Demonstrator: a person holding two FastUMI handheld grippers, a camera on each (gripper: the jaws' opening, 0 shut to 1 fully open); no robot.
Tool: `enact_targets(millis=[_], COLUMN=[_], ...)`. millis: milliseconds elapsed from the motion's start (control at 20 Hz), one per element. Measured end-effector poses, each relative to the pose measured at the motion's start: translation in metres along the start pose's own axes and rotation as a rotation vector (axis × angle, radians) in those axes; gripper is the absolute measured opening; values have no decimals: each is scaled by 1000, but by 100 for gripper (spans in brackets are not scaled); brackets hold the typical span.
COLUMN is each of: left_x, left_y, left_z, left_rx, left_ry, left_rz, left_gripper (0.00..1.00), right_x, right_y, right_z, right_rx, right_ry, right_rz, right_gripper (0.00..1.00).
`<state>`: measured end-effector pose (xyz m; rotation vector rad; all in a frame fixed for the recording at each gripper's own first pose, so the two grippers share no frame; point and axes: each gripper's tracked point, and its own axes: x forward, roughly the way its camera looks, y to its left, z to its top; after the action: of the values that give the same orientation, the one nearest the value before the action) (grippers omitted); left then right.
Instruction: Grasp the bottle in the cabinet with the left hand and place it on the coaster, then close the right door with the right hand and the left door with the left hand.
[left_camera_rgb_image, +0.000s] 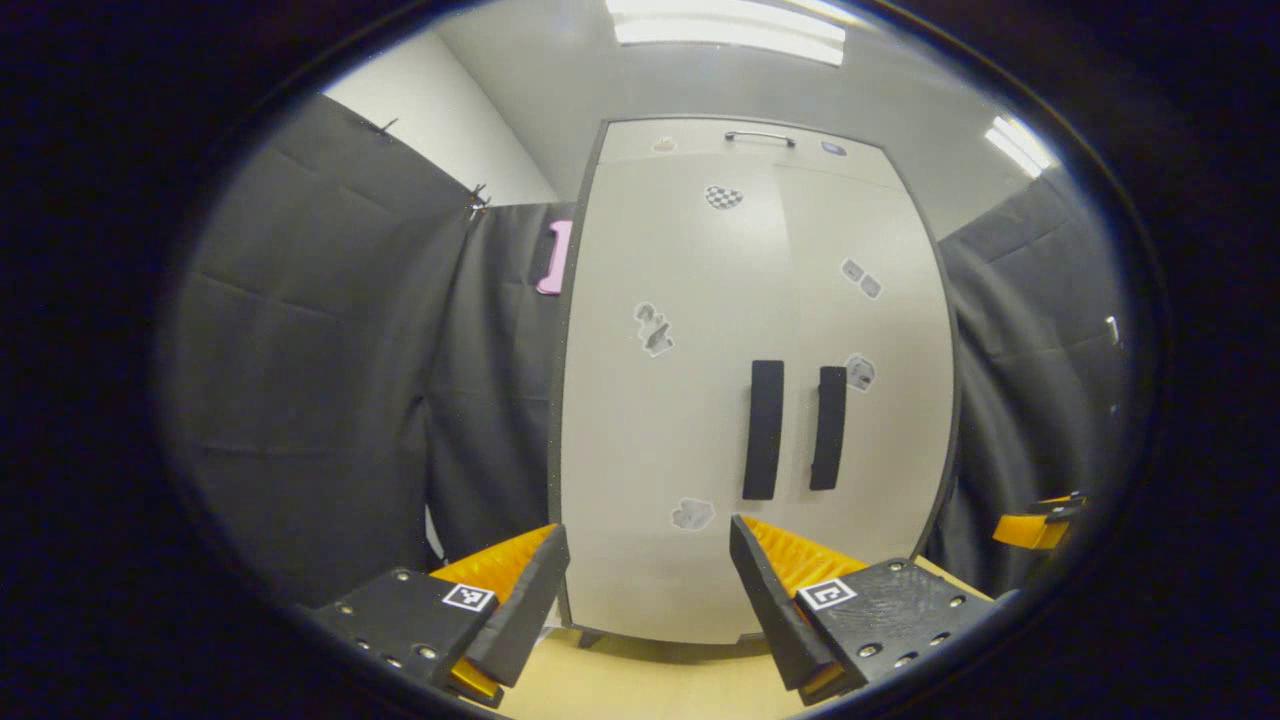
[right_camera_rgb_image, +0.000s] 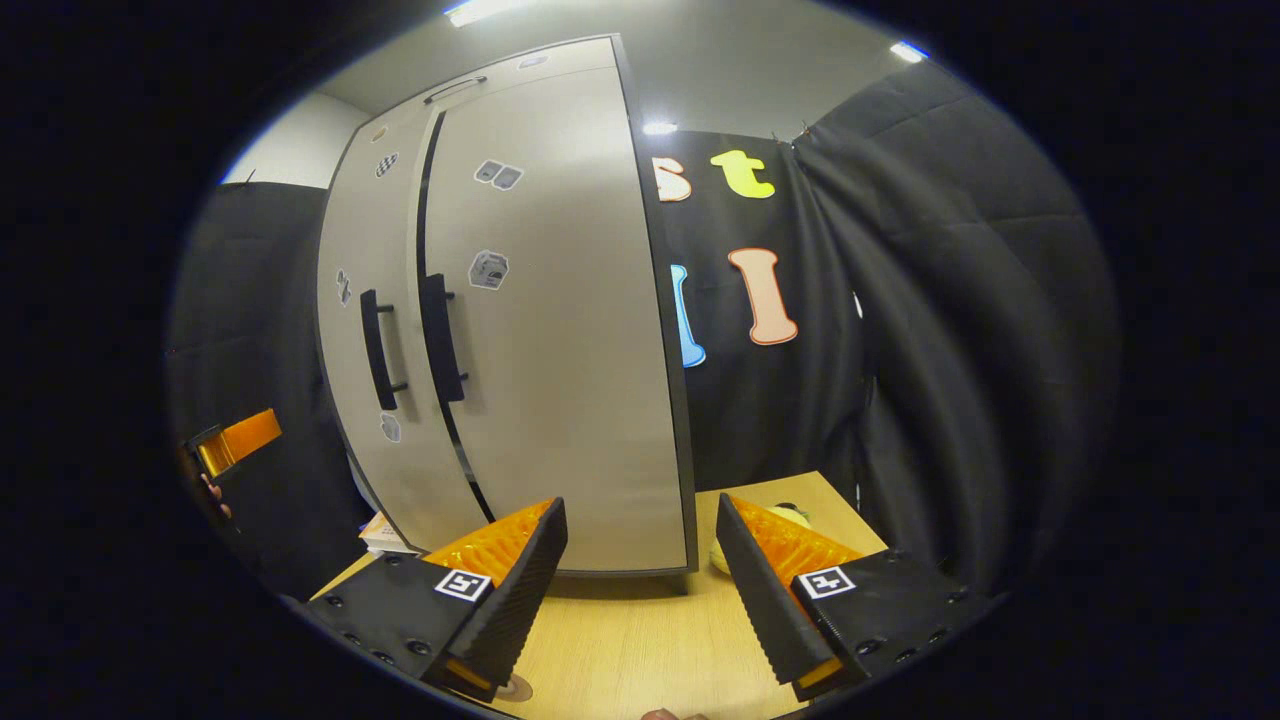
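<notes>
A tall pale grey cabinet stands on the wooden table, both doors shut, with two black vertical handles side by side. My left gripper is open, facing the doors from a short distance with nothing between its fingers. In the right gripper view the cabinet stands to the left and its handles are seen at an angle. My right gripper is open and empty above the table. A pale yellow rounded thing lies half hidden behind its right finger. A small round disc peeks out under its left finger.
Black cloth walls close in on both sides of the cabinet. Stickers dot the doors, and a small handle sits on the top panel. The other gripper and a hand are at the far left. A stack of papers lies by the cabinet's foot.
</notes>
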<state>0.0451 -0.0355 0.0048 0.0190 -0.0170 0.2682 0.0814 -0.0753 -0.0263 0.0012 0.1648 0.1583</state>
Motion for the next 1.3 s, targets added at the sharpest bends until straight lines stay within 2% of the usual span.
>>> enact_targets(millis=[50,100,200,250,300,450,500,600,650,700,800,850,1000,1200,1250,1300], left_x=[-5,-8,-13,-17,-20,-36,-41,-45,-47,-48,-48,-48,-45,-44,-45,-46], left_y=[-2,-8,-15,-18,-21,-24,-25,-25,-27,-31,-42,-45,-56,-68,-68,-67], left_z=[1,-2,-9,-14,-20,-28,-30,-35,-36,-35,-38,-38,-37,-40,-41,-43], left_rx=[-1,-11,-24,-41,-69,-139,-157,-180,-180,-172,-167,-161,-139,-144,-137,-131], left_ry=[4,18,41,64,78,94,87,91,95,96,110,107,85,81,84,86], left_rz=[37,58,100,124,150,226,244,281,288,283,259,252,208,153,150,152], left_gripper=[99,99,99,99,99,99,94,94,94,99,99,99,100,100,99,99], right_x=[3,7,16,20,23,30,31,33,32,32,34,34,33,29,28,27], right_y=[-8,-15,-32,-40,-47,-66,-70,-73,-73,-73,-72,-72,-71,-59,-57,-56], right_z=[0,-1,-2,-1,1,4,4,2,-1,-2,-9,-11,-15,-17,-17,-18], right_rx=[-4,-12,-19,-20,-24,-69,-75,-56,-36,-17,-19,-34,-78,-79,-83,-89], right_ry=[0,0,-1,-9,-27,-65,-74,-68,-58,-50,-32,-29,-29,-34,-32,-31], right_rz=[24,47,78,91,99,122,129,147,157,161,175,179,188,231,238,243], right_gripper=[92,96,96,92,96,96,96,92,95,95,92,95,96,96,92,96])
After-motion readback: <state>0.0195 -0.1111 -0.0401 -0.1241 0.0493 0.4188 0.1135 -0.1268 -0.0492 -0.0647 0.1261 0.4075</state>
